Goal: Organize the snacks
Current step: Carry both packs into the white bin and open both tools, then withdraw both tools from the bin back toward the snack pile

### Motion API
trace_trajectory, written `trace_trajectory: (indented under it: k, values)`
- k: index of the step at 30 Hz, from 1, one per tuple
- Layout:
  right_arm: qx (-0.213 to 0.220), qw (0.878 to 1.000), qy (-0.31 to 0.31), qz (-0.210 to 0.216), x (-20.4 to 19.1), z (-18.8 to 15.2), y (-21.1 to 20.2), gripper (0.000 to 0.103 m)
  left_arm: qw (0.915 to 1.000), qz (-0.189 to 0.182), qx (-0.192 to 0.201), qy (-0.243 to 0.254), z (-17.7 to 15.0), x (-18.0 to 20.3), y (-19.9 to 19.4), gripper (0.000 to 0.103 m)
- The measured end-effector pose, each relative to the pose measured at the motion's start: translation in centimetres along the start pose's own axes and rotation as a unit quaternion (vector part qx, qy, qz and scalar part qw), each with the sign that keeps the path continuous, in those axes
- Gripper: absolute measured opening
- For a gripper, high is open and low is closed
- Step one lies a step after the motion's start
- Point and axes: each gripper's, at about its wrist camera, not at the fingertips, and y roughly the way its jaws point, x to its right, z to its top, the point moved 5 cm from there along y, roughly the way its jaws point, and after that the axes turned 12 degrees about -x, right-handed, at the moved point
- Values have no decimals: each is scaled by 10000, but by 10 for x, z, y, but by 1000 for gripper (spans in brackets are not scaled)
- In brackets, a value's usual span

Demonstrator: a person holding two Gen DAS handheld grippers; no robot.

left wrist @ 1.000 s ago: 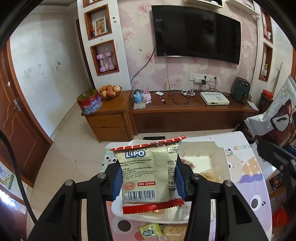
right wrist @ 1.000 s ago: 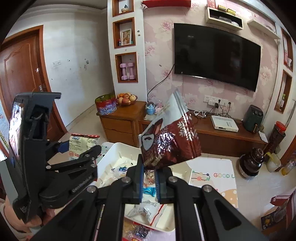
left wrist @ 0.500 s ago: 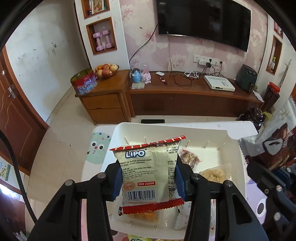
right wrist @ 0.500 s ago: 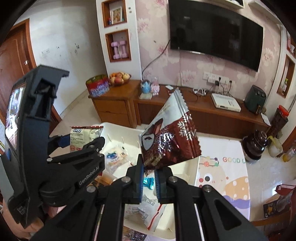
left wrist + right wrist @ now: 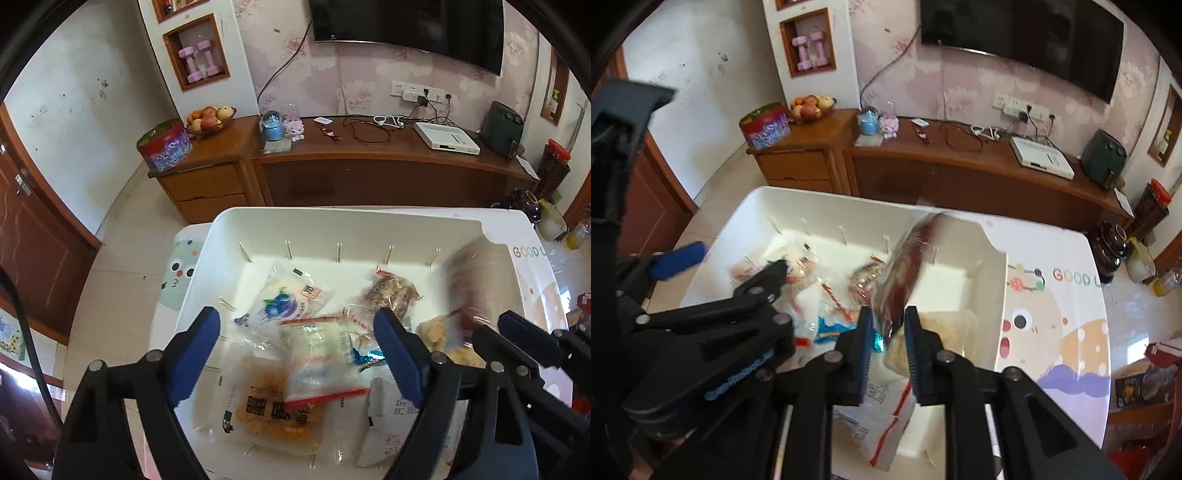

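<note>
A white plastic bin (image 5: 347, 225) (image 5: 993, 295) sits on the table and holds several snack packets. My left gripper (image 5: 299, 332) is open above it. The Lipo packet (image 5: 321, 362), white with red ends, is blurred between and below the fingers, loose over the pile. My right gripper (image 5: 888, 325) is open. The dark red snack bag (image 5: 905, 266) is blurred between its fingers, free of them, over the bin's right side; it also shows in the left wrist view (image 5: 476, 280). A blueberry packet (image 5: 280, 302) and an orange snack bag (image 5: 269, 406) lie in the bin.
The table wears a cartoon cloth (image 5: 1067, 314) to the right of the bin. A wooden TV cabinet (image 5: 369, 166) stands behind, with a fruit bowl (image 5: 210, 118) and a tin (image 5: 164, 149). The floor lies left of the table.
Both grippers tipped down over the bin and opened. The Lipo packet left the left gripper and the dark red bag left the right gripper; both are dropping into the bin.
</note>
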Motion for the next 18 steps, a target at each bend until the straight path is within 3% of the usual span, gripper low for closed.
trace_trajectory:
  k: [4, 18]
  values:
    - [-64, 9999, 98, 112, 8, -5, 6, 39, 9996, -231, -150, -89, -4, -2, 8, 85]
    - [-70, 9997, 190, 148, 13, -15, 0, 39, 9994, -295, -159, -97, -15, -6, 1, 85]
